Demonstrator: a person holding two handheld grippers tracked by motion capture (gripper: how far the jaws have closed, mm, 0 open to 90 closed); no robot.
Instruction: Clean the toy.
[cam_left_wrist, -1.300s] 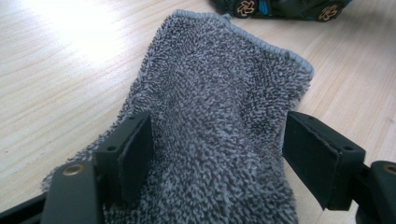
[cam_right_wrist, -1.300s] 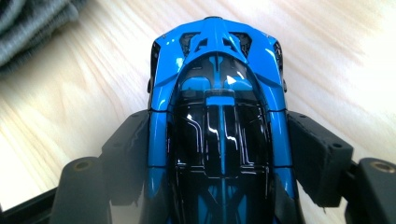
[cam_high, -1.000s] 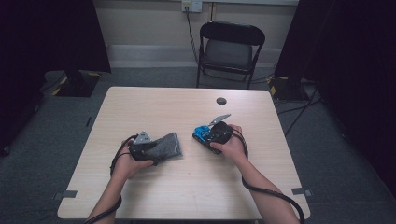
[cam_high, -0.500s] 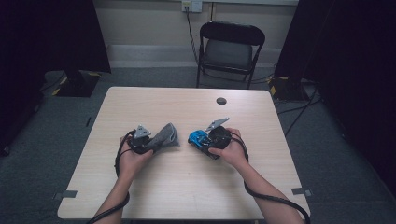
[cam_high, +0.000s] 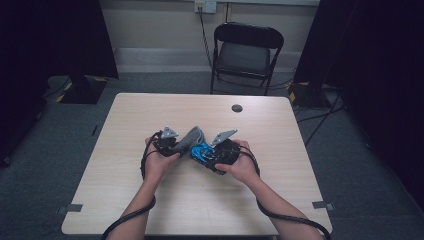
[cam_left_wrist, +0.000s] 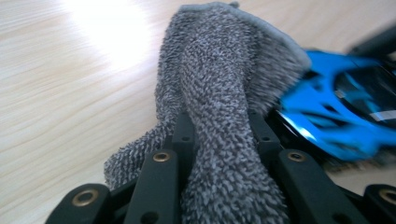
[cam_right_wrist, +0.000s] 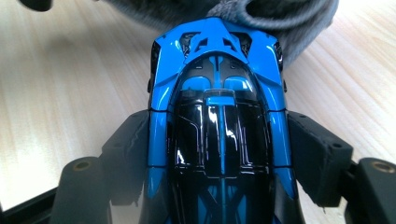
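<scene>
A grey terry cloth (cam_left_wrist: 219, 88) is pinched between the two black jaws of my left gripper (cam_high: 181, 145) and stands up in a fold (cam_high: 193, 137). My right gripper (cam_high: 207, 154) is shut on a blue and black toy car (cam_right_wrist: 217, 116), its jaws pressing the car's two sides. The car (cam_high: 202, 151) and the cloth meet at the table's middle. In the right gripper view the cloth (cam_right_wrist: 261, 16) touches the car's far end. In the left gripper view the car (cam_left_wrist: 345, 112) lies just right of the cloth.
The light wooden table (cam_high: 125, 200) carries a small dark round disc (cam_high: 237, 108) near its far edge. A black folding chair (cam_high: 245, 55) stands behind the table. Cables trail from both grippers over the table's near edge.
Both grippers have moved toward each other at the table's middle. The cloth now reaches the car, where a gap lay between them a second ago.
</scene>
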